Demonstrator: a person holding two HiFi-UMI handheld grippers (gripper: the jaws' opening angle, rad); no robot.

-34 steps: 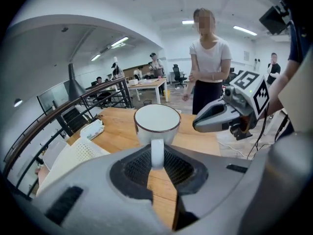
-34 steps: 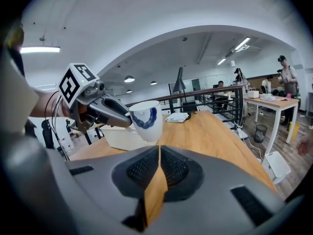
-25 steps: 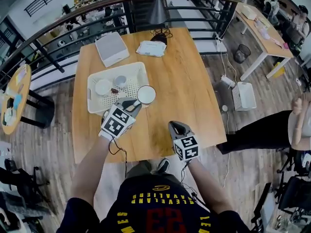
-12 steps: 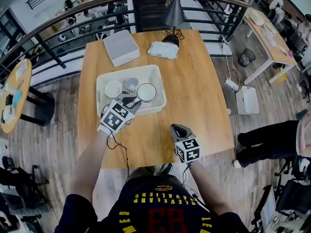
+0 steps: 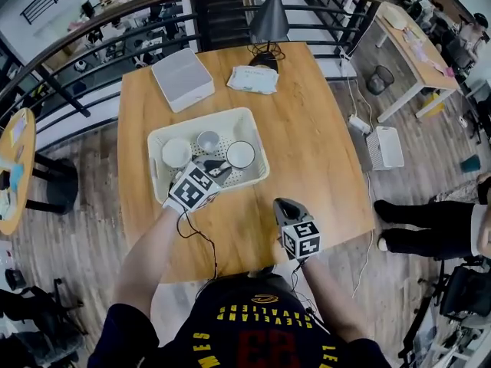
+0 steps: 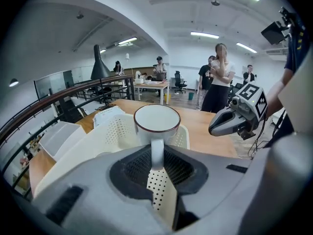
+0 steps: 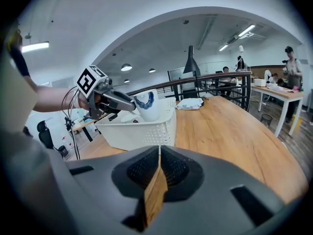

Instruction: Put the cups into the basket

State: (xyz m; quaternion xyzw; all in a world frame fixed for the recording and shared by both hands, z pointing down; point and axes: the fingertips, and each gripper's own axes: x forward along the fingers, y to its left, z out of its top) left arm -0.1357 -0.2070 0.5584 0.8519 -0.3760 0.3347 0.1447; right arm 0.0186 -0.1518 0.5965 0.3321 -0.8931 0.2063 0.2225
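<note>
A white cup with a dark rim (image 5: 240,154) hangs over the right part of the white perforated basket (image 5: 257,140). My left gripper (image 5: 225,163) is shut on its handle. In the left gripper view the handle (image 6: 156,153) sits between the jaws and the cup (image 6: 157,124) stands upright ahead. Two more cups, one wide (image 5: 176,152) and one small (image 5: 208,140), lie inside the basket. My right gripper (image 5: 285,204) is shut and holds nothing, over bare table in front of the basket. The right gripper view shows the held cup (image 7: 146,105) still partly above the basket rim (image 7: 146,124).
The wooden table (image 5: 307,144) also carries a white box (image 5: 182,79), a white packet (image 5: 253,79) and a lamp's base (image 5: 265,58) at the back. A railing runs behind it. Several people (image 6: 219,80) stand far off.
My left gripper has carried the cup from the basket's near right rim to over its inside and lowered it. My right gripper has shifted a little forward.
</note>
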